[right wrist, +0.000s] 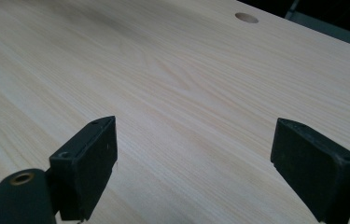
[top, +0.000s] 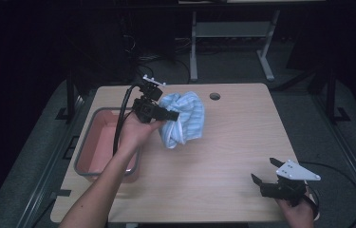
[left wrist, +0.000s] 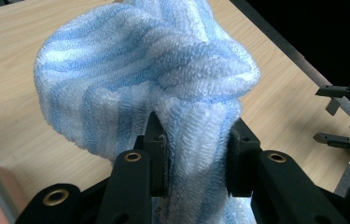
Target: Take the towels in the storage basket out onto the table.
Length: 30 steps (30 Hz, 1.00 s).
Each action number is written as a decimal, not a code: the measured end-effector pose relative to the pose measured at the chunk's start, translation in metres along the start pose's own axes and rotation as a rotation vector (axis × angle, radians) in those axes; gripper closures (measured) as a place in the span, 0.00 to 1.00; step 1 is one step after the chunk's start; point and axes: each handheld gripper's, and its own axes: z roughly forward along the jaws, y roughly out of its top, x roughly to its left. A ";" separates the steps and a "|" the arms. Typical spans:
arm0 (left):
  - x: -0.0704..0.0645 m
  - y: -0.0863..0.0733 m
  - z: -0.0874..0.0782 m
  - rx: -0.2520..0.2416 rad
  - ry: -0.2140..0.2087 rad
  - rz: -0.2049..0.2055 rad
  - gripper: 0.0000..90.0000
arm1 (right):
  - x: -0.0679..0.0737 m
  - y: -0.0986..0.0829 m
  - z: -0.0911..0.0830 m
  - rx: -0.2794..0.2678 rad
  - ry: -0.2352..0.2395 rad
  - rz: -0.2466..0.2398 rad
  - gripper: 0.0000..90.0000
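1. The left gripper [top: 168,115] pinches a bunched blue-and-white striped towel [top: 185,118], seen from the high view above the far-left part of the surface [top: 223,156]
2. In the left gripper view its two black jaws press into a fold of the towel [left wrist: 154,70] from both sides, the terry cloth squeezed between them and ballooning into a rounded bundle above
3. The towel hangs from the gripper with its lower end near or touching the surface; whether it rests there I cannot tell
4. A grey bin [top: 86,142] with a pink inside stands at the left edge of the surface, just beside the left hand [top: 135,133] and forearm
5. The right gripper [top: 263,173] sits at the near right corner of the surface, well apart from the towel, with its jaws spread wide and nothing between them
6. In the right gripper view its jaws stand far apart over bare wood, with a round hole [right wrist: 246,17] in the surface far ahead
7. The left gripper view also catches the right gripper [left wrist: 333,121] off at the right edge, open
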 end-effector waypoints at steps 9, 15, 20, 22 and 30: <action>-0.007 0.008 0.017 0.024 0.002 0.012 0.74 | 0.000 0.000 0.000 0.001 0.002 0.002 0.16; -0.014 0.013 0.029 0.039 0.007 0.025 0.74 | 0.000 0.000 0.000 -0.004 0.004 0.006 0.16; -0.018 0.016 0.039 0.044 0.006 0.033 0.74 | -0.001 -0.001 -0.001 -0.003 0.005 0.011 0.16; -0.021 0.017 0.043 0.051 0.006 0.039 0.74 | -0.002 -0.001 0.000 -0.005 0.004 0.011 0.16; -0.028 0.021 0.064 0.070 0.011 0.051 0.74 | -0.002 -0.002 0.000 0.001 0.004 0.009 0.16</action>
